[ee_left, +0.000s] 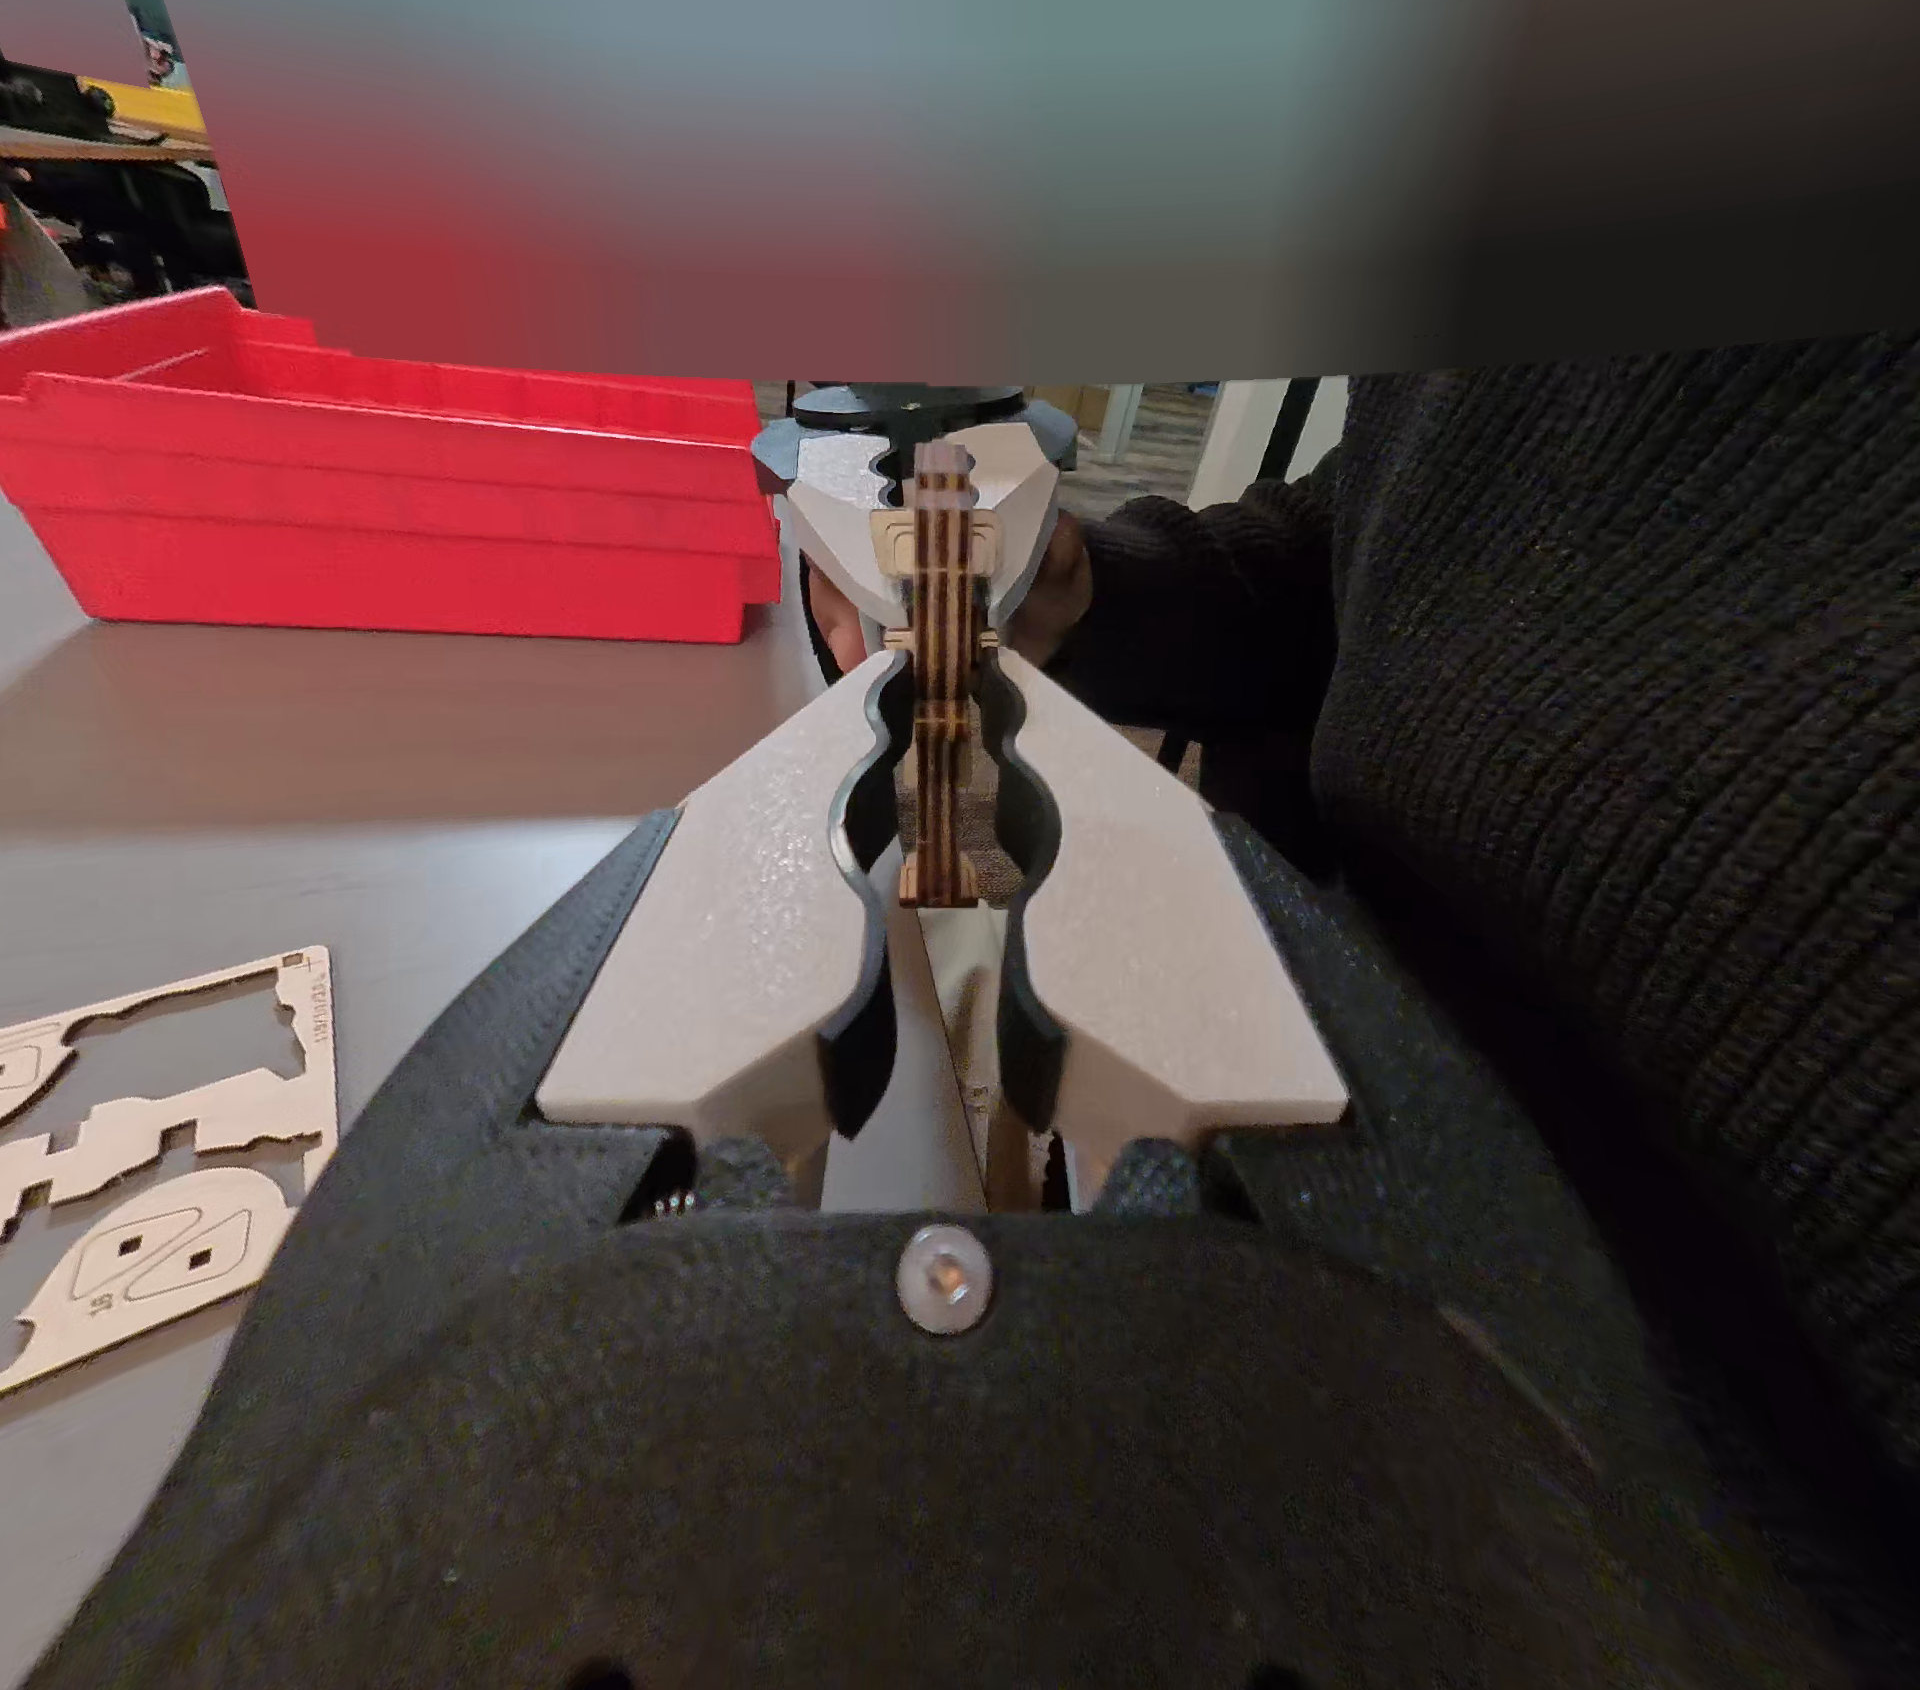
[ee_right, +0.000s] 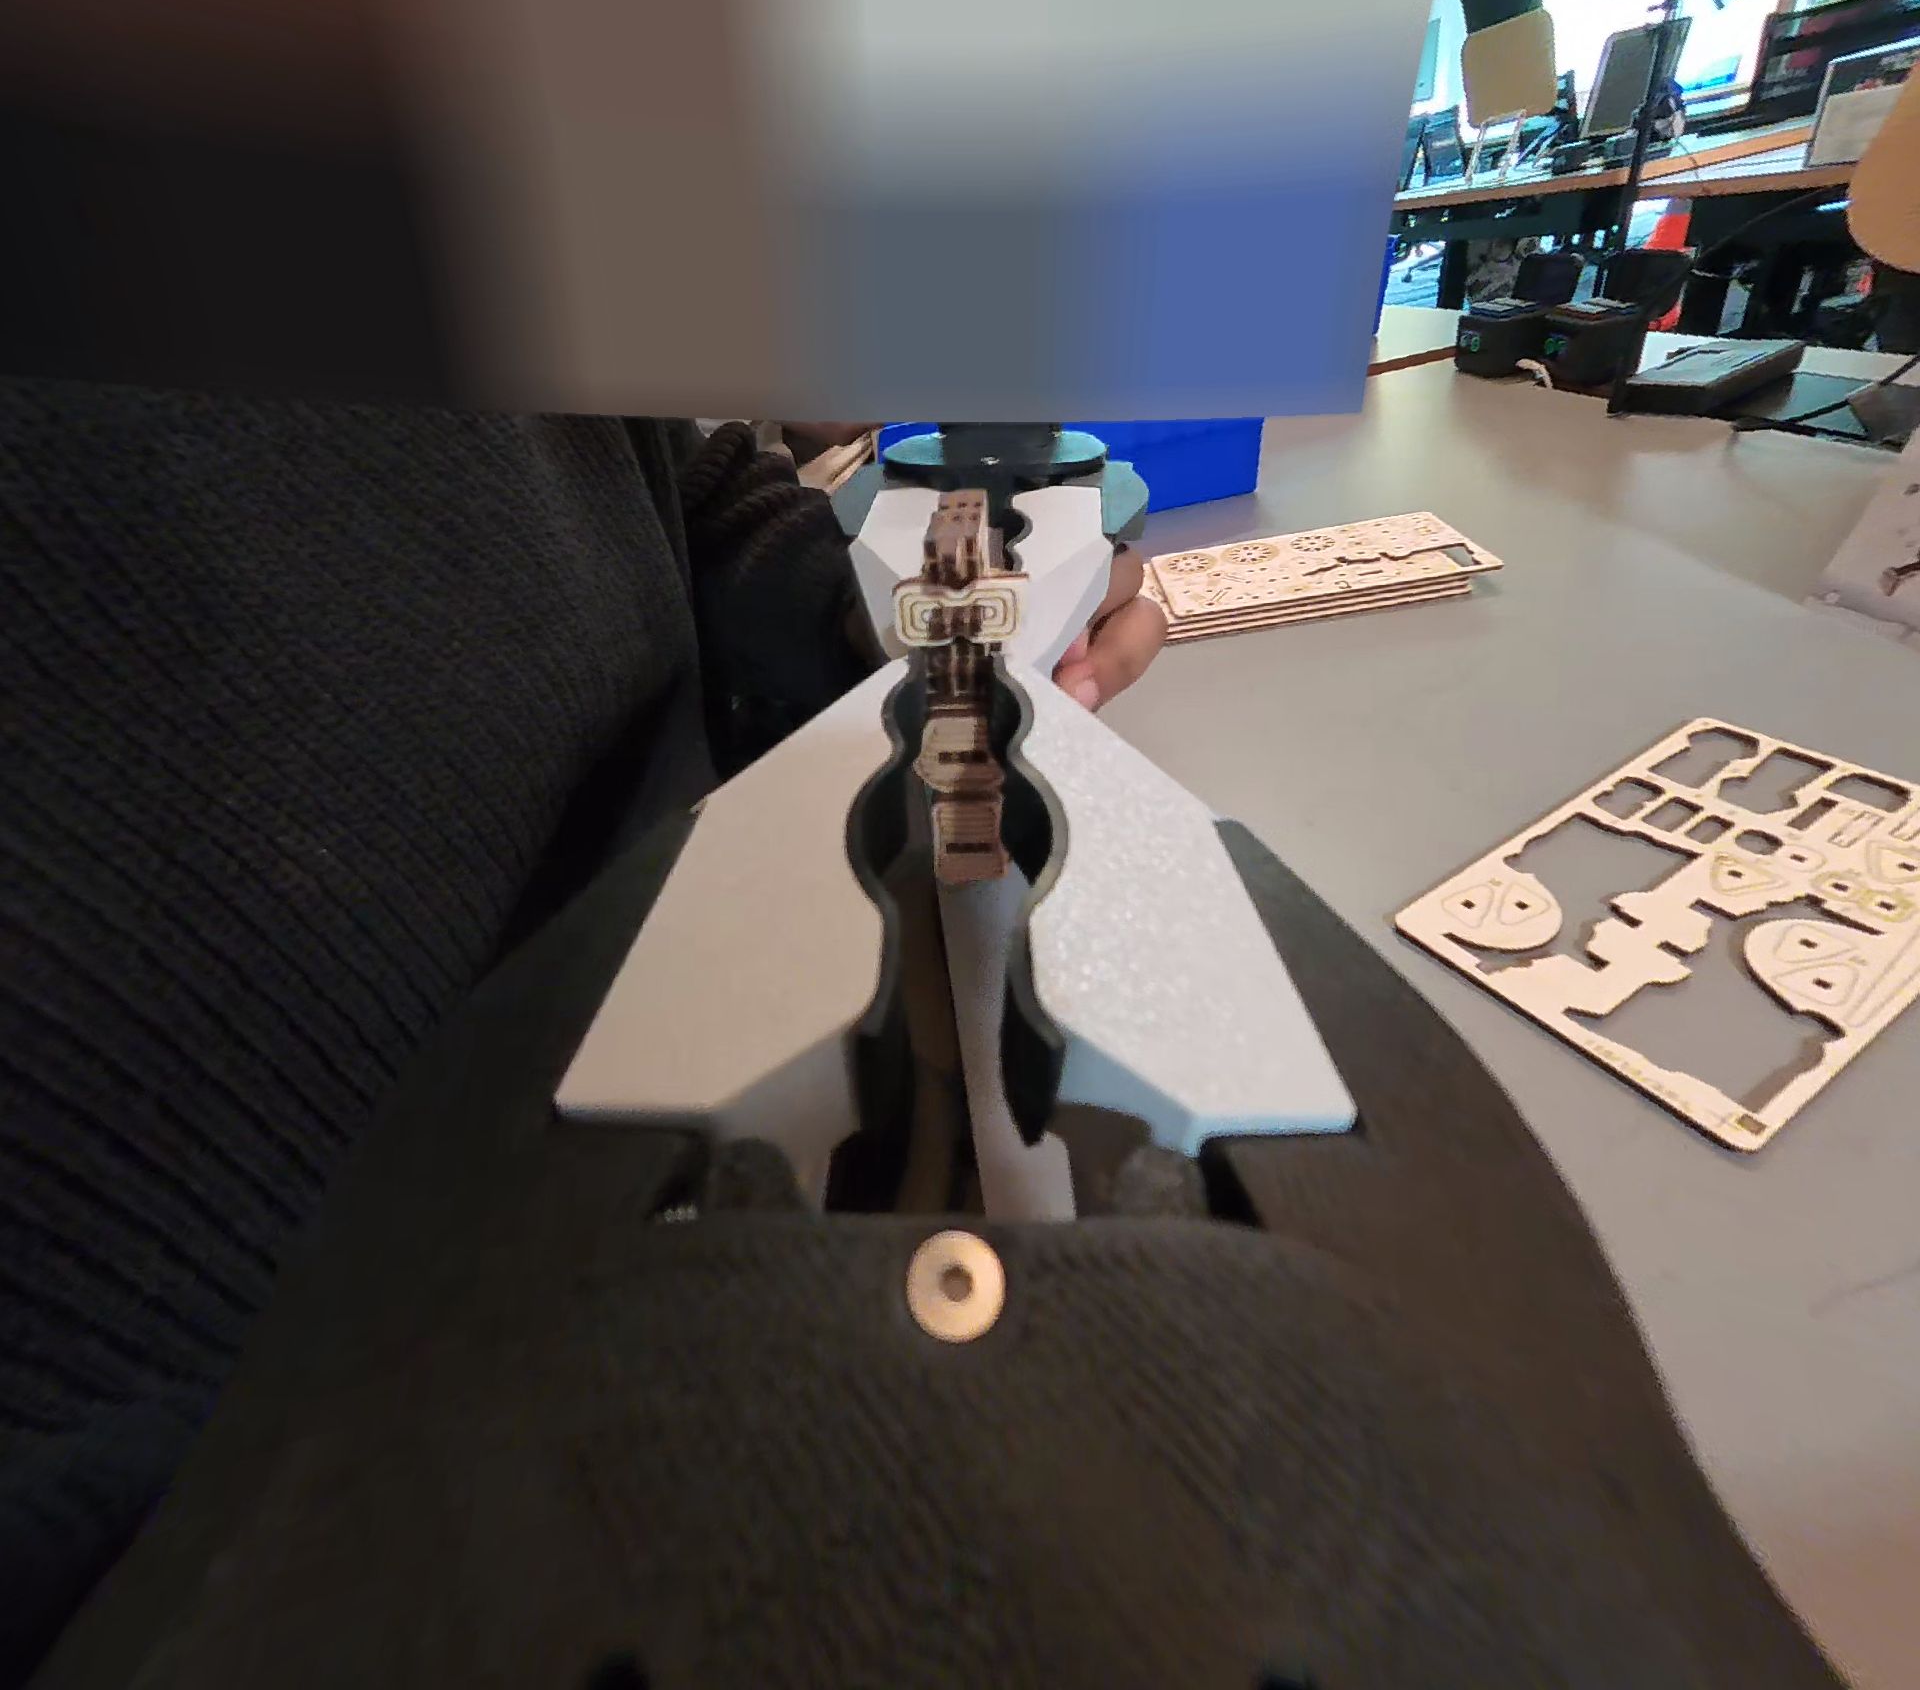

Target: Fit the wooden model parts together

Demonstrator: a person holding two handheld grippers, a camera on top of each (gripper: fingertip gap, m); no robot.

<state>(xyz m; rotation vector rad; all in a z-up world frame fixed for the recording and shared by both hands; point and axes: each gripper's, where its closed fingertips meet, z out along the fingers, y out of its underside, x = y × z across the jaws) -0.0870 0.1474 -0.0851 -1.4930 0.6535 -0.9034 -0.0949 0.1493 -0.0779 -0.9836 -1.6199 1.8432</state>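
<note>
Both grippers, left (ee_left: 940, 664) and right (ee_right: 961, 684), meet tip to tip above the grey table (ee_left: 364, 767), each clamped narrowly on an end of the layered wooden model (ee_left: 938, 705). Punched-out wooden sheet (ee_right: 1683, 923) lies flat on the table; red bin (ee_left: 395, 497) farther back.

Left claw (ee_left: 940, 674): two pale grey, speckled wedge fingers (ee_left: 748, 923) with wavy black inner pads (ee_left: 868, 767), seated in a black textured housing (ee_left: 935, 1432). One silver socket-head screw (ee_left: 943, 1279) at the near centre of the housing.

Right claw (ee_right: 956, 695): same build, pale grey fingers (ee_right: 1164, 965), scalloped black pads (ee_right: 873, 819), black housing (ee_right: 935, 1484), one silver screw (ee_right: 956, 1285).

Operator wears a black rib-knit sweater (ee_left: 1610, 809); its ribbed cuff (ee_left: 1174, 560) shows at the far wrist.
</note>
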